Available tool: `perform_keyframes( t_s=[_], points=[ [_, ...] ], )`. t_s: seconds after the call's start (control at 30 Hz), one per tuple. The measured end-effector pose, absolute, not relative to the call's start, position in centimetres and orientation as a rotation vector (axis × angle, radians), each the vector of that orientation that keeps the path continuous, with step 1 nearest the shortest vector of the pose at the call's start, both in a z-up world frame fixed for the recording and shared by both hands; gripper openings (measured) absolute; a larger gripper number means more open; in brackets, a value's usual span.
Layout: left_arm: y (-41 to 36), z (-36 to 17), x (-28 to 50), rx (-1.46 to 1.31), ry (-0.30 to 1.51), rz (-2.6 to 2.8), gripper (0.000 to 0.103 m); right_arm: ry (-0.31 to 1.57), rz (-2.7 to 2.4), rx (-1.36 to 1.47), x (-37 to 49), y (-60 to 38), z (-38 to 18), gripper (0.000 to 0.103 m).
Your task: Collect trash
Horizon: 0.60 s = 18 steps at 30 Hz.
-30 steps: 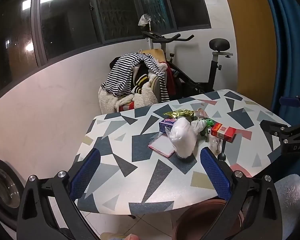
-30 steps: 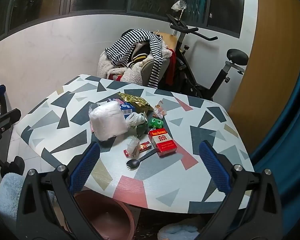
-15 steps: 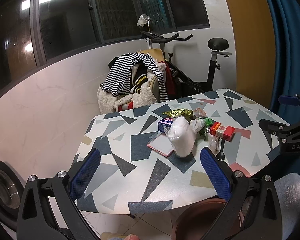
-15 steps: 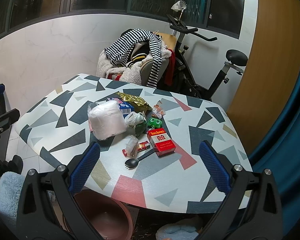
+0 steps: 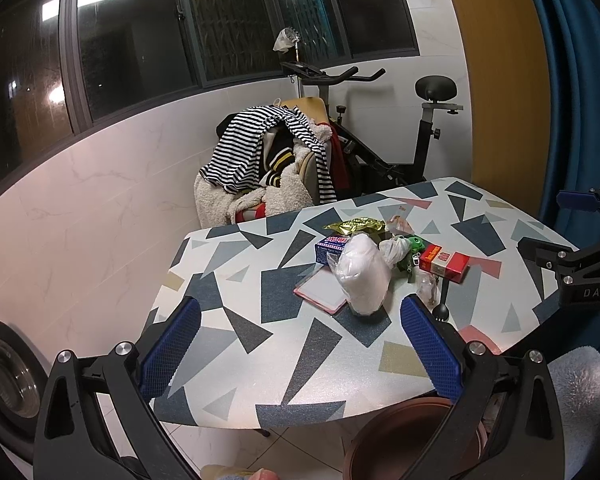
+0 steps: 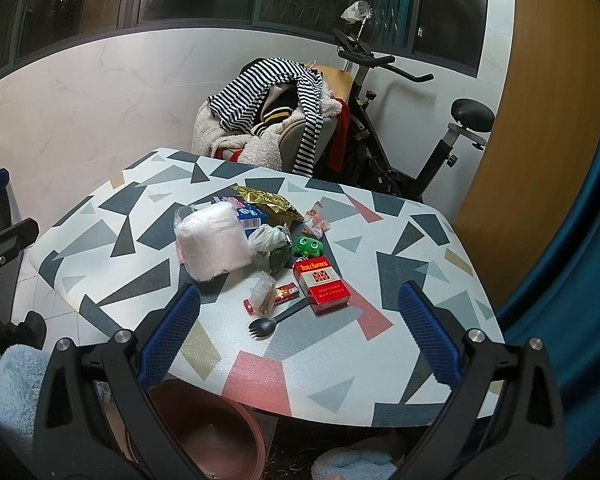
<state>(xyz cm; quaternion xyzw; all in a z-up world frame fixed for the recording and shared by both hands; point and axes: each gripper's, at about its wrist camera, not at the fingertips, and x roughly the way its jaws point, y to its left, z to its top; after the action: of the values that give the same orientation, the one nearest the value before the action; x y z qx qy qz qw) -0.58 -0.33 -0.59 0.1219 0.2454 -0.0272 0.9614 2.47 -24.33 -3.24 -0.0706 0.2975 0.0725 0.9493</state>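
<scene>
Step in hand: the approach, nothing picked up yet. My left gripper (image 5: 300, 354) and right gripper (image 6: 299, 338) both hover off the near edge of the patterned table (image 6: 432, 276), jaws spread wide and empty.

The trash sits in one cluster mid-table, well ahead of both tools: a clear bag of white stuff (image 6: 212, 240), a blue box (image 6: 246, 213), a gold wrapper (image 6: 268, 202), a crumpled plastic bag (image 6: 267, 239), a small clear wrapper (image 6: 264, 294) lying on a little red tube (image 6: 286, 293), a red carton (image 6: 320, 286) and a black spork (image 6: 274, 318). A green frog toy (image 6: 309, 245) sits among them; probably not trash. In the left view a pink-edged card (image 5: 320, 290) lies touching the white bag's left side.

The brown bin (image 6: 208, 432) sits on the floor below the near edge, between my two tools.

Next move, my guess: right gripper forward and down onto the spork or small wrapper, nearest to it. Flat thin items, so the fingers need to go low and close near the table top. The left gripper is lined up with the white bag.
</scene>
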Motion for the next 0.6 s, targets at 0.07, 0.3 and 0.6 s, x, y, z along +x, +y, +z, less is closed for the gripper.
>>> perform_keyframes(
  t_s=[0.07,0.3,0.6],
  points=[
    [-0.37,-0.61,-0.61,0.248,0.497,-0.055,0.098,0.606,0.147,-0.144,2.47,-24.35,-3.2,0.097],
    [-0.55,-0.65,-0.66,0.248,0.498,-0.054,0.098,0.605,0.146,-0.145,2.49,-24.3,-3.2,0.097],
    [-0.51,-0.62,-0.6,0.247,0.499,-0.054,0.098,0.605,0.145,-0.147,2.51,-24.27,-3.2,0.097]
  ],
)
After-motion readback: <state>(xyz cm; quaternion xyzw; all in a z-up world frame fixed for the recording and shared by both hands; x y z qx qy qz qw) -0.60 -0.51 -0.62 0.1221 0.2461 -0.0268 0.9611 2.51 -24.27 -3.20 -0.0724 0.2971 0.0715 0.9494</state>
